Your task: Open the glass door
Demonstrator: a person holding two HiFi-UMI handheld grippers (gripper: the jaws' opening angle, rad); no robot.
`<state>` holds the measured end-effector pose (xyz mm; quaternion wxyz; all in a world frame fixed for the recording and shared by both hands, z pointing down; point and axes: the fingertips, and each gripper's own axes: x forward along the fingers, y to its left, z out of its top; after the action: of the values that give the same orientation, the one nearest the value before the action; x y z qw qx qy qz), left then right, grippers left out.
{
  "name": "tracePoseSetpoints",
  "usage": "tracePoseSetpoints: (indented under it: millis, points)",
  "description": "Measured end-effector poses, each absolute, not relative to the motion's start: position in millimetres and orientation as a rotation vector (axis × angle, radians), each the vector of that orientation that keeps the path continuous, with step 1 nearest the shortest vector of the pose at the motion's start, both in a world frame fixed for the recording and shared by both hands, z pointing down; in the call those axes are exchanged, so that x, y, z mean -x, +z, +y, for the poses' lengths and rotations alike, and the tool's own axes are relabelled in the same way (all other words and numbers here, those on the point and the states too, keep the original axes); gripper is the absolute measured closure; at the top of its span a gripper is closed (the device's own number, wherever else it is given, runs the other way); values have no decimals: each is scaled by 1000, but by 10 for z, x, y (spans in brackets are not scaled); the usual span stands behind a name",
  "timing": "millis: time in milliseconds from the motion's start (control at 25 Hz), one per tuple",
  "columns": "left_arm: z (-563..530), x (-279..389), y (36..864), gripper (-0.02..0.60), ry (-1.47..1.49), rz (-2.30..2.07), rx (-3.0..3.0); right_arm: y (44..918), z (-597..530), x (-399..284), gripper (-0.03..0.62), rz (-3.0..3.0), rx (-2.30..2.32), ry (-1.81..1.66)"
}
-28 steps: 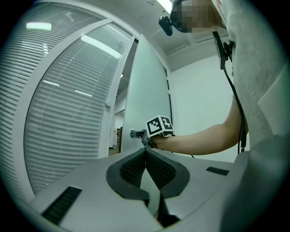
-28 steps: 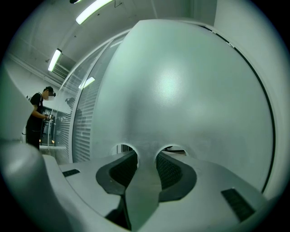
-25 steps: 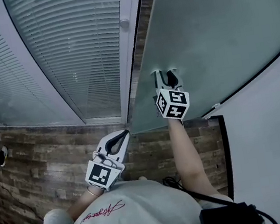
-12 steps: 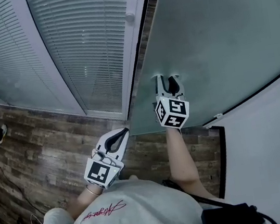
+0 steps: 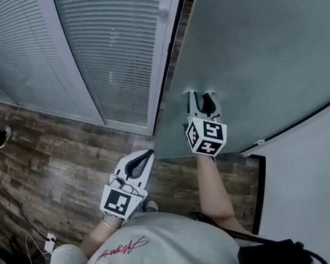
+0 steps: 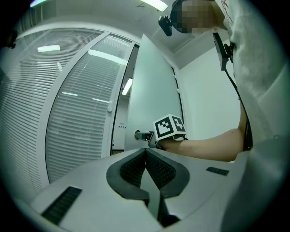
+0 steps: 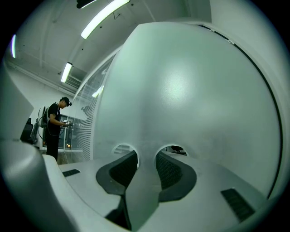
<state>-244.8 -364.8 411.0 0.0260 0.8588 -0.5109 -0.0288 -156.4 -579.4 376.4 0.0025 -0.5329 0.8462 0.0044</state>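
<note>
**Right gripper on the glass, left gripper waiting beside the door's edge**

The glass door (image 5: 262,38) is standing directly in front of the person. It is frosted and is filling the upper right of the head view. The right gripper (image 5: 200,96) is pointing level at the pane, and its two fingertips (image 5: 192,95) are touching the glass. Its jaws are standing apart. In the right gripper view there is only the flat door surface (image 7: 190,90) ahead of the right gripper (image 7: 146,156) and nothing is clamped between the pads; two small round reflections are showing where the tips are meeting the glass.

The left gripper (image 5: 148,154) is staying lower and to the left, near the bottom corner of the door's free edge but apart from it. Its jaws are closed together on nothing, which is clear in the left gripper view (image 6: 146,150).

A narrow dark gap is showing between the door's left edge and the white frame (image 5: 167,47). Beyond the frame a panel with blinds (image 5: 113,37) is running over the wooden floor (image 5: 52,165). On the other side of the door a white wall (image 5: 328,183) is standing.
</note>
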Motion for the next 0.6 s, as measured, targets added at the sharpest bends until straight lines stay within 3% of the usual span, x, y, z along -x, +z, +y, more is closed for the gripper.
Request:
tracePoseSetpoints:
  millis: [600]
  points:
    - [-3098,2344,4102,569,-28,-1433,-2740,3751,-5188,1391,454,2661,1657,39]
